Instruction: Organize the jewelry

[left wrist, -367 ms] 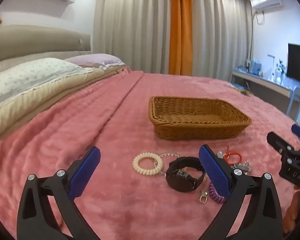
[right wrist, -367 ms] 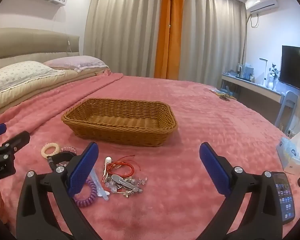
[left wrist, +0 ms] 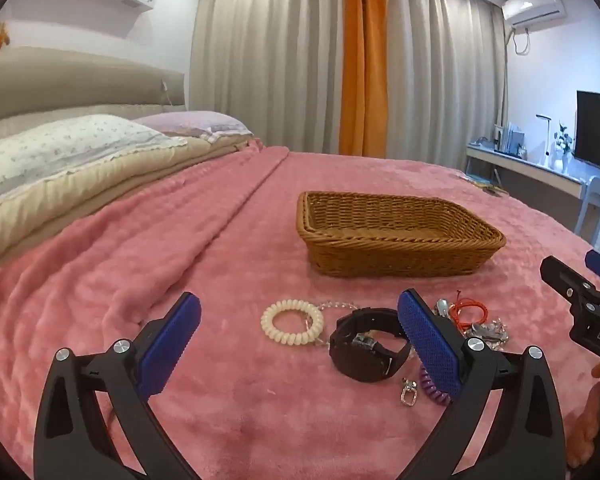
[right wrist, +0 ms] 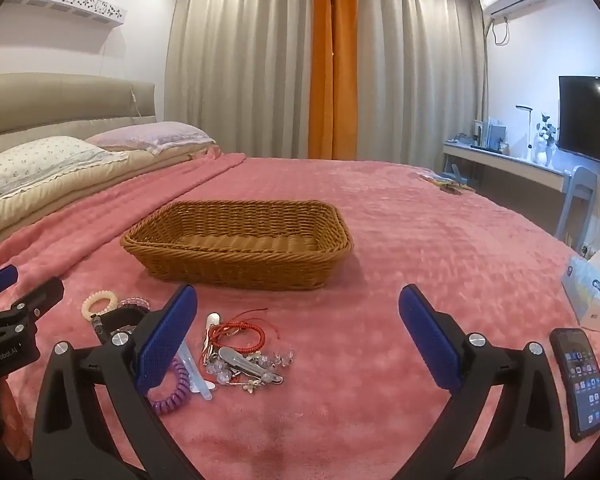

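Pink fleece blanket (left wrist: 228, 264) over a bed, grey curtains (right wrist: 236, 60) behind (orange strip in the middle). Empty wicker basket (right wrist: 236, 258) mid-bed; jewelry pile (right wrist: 240, 352) just before it. Left gripper (left wrist: 300, 344) and right gripper (right wrist: 300, 340) wide apart, gripping nothing.

Left gripper (left wrist: 298, 346): two matte black plastic arms w/ triangular cut-outs, a pair of round silver screws on each, ending in blue fingers (left wrist: 428, 344) w/ fine dotted texture. Right gripper (right wrist: 298, 340): same build, same blue fingers (right wrist: 166, 340) & silver screws. White lettering on the black bodies seen from the side: "GenRobot.AI" on the left one, partial "DAS" on the right one.
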`<state>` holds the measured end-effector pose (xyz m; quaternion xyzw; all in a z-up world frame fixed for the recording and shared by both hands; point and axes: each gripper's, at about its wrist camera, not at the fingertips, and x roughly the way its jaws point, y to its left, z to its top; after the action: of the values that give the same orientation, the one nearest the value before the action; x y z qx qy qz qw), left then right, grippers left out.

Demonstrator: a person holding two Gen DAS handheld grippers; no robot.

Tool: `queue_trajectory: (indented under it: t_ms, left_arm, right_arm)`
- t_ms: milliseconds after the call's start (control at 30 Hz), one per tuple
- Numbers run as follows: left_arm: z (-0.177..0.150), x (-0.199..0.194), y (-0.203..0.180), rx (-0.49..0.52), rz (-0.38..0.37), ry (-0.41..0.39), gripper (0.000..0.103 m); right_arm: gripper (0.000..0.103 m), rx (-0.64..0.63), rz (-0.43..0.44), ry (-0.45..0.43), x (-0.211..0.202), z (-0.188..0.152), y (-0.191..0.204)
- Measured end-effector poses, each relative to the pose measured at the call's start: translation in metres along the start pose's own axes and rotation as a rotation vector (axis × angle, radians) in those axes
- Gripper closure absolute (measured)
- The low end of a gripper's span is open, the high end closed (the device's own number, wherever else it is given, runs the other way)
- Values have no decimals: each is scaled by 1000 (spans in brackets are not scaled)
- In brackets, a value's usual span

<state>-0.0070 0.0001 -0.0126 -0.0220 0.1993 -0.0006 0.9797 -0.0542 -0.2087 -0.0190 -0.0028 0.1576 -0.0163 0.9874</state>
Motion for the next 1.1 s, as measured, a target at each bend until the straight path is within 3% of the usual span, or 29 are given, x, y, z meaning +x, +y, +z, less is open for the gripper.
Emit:
queue_trajectory:
  t_ms: [167,1100]
  left_arm:
    - [-1,4,6,-26,-11,22,7]
    - [-7,9,8,-37,-22,45,7]
  right_arm:
    - [6,-6,-5,2,18,12,2]
    - [6,8,12,15,21,9,-4]
